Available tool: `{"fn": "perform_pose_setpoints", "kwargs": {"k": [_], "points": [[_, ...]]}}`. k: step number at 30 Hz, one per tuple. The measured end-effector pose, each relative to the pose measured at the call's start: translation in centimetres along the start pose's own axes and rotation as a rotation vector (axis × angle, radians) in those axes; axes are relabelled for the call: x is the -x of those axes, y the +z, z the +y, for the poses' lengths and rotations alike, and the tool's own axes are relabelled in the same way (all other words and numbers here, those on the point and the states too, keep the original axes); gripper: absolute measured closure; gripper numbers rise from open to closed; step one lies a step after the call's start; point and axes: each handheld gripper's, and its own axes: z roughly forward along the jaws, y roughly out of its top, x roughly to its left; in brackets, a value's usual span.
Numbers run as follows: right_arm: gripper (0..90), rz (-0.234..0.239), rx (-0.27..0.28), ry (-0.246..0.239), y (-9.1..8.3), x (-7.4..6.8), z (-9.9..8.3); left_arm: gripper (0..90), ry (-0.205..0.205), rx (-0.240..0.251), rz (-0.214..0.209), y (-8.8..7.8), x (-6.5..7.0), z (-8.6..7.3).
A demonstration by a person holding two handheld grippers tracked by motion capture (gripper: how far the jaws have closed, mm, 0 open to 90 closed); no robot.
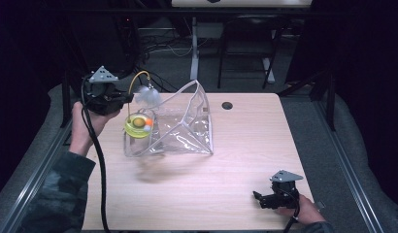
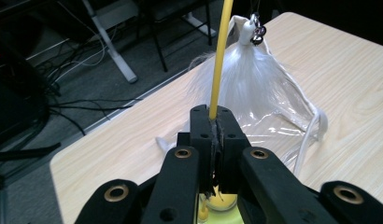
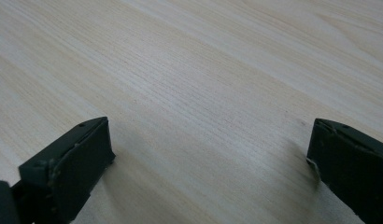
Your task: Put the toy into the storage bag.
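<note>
My left gripper [image 1: 128, 97] hovers over the table's far left corner, shut on a thin yellow wand [image 1: 137, 77]. The wand arcs upward and a white feather tuft [image 1: 149, 97] hangs from its end. In the left gripper view the wand [image 2: 221, 51] rises from between the closed jaws [image 2: 216, 126], with the tuft [image 2: 248, 74] just beyond. Below stands an open clear plastic pouch [image 1: 190, 131]. A yellow round toy [image 1: 137, 124] with small balls sits at the pouch's left end. My right gripper [image 1: 258, 197] rests open near the front right edge, with bare wood between its jaws [image 3: 210, 154].
The wooden table [image 1: 245, 145] has a cable hole [image 1: 227, 105] near its far edge. Beyond it are desk legs [image 1: 194, 48] and loose cables on the floor. Metal rails run along both sides of the table.
</note>
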Motion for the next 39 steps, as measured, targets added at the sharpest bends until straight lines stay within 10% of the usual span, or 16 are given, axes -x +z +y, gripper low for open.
{"fn": "perform_pose_setpoints", "kwargs": {"k": [39], "points": [[0.0,0.000,0.000,0.001,0.0,0.0,0.0,87.8,-0.013,-0.034,-0.076,5.3,0.9,-0.3]]}}
